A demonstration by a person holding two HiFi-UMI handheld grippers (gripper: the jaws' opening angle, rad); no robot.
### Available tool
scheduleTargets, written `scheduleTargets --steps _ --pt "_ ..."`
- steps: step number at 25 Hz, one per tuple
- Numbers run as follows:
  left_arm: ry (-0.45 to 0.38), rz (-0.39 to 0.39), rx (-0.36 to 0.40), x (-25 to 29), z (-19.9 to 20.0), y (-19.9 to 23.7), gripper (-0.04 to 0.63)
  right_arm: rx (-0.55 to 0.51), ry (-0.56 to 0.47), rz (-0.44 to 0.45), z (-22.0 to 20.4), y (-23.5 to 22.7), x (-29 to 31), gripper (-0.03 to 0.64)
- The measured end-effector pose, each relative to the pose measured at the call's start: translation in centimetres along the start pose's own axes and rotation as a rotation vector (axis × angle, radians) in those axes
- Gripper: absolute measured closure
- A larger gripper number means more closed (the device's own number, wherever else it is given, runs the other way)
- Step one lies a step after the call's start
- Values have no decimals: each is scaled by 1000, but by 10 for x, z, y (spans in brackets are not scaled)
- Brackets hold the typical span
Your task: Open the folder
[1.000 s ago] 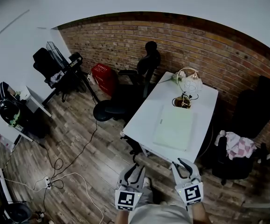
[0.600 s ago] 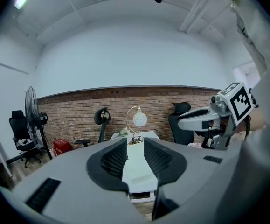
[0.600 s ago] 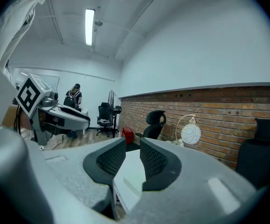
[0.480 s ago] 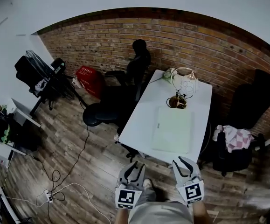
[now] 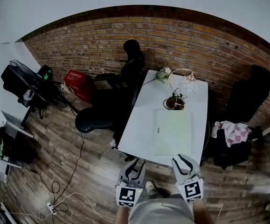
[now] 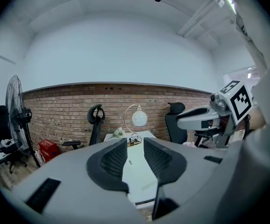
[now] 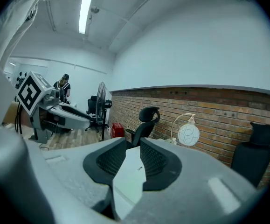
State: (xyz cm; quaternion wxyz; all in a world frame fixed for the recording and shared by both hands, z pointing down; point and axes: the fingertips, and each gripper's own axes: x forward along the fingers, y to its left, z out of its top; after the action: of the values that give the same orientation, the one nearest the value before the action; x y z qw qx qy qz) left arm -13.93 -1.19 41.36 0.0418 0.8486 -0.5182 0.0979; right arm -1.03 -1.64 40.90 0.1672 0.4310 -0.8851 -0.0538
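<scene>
Since the earlier frames the person has walked up to the counter (image 5: 141,120), which now sits nearer and more squarely ahead in the head view, and both tools have come up close to its near edge. At the left edge of the counter stands a black office chair (image 5: 128,73), clear of the work. The left tool (image 5: 135,162) hovers just short of the near edge. In its own view the jaws stand a narrow slit apart, released, with only the distant counter showing between them. The folder (image 5: 173,132), pale green and still closed, lies flat in the middle of the counter, nearer the right edge than the left, between the near edge and a globe lamp (image 5: 180,88) at the far end. The right tool (image 5: 181,159) is level with its partner, likewise released and empty, with nothing touching its pads. This looks like the approach step, with no contact made yet. The next move probably calls for reaching over the near edge and slipping one jaw under the cover's free edge. Which side that is cannot be told from here.
</scene>
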Motion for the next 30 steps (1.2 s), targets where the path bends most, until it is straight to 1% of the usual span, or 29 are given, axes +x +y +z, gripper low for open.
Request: scheduleTargets --steps 5,8,13,16,21,27,30 --pt "38 -31 -23 16 -9 17 486 4 18 -31 1 -2 19 529" --pt "13 -60 0 27 -9 24 486 8 36 -44 -2 -5 28 529" --pt "76 -78 -40 48 -26 31 486 18 66 -53 -12 -12 46 529" --pt "97 -89 -46 62 -34 33 486 16 92 -46 -21 -17 55 529" --pt "127 -97 -49 89 -47 33 486 8 124 -15 -41 -27 72 529" --pt "180 -100 -61 120 -74 32 486 9 209 72 -80 -24 94 529" --pt "214 -96 -64 135 -91 34 486 48 237 110 -97 -20 104 529"
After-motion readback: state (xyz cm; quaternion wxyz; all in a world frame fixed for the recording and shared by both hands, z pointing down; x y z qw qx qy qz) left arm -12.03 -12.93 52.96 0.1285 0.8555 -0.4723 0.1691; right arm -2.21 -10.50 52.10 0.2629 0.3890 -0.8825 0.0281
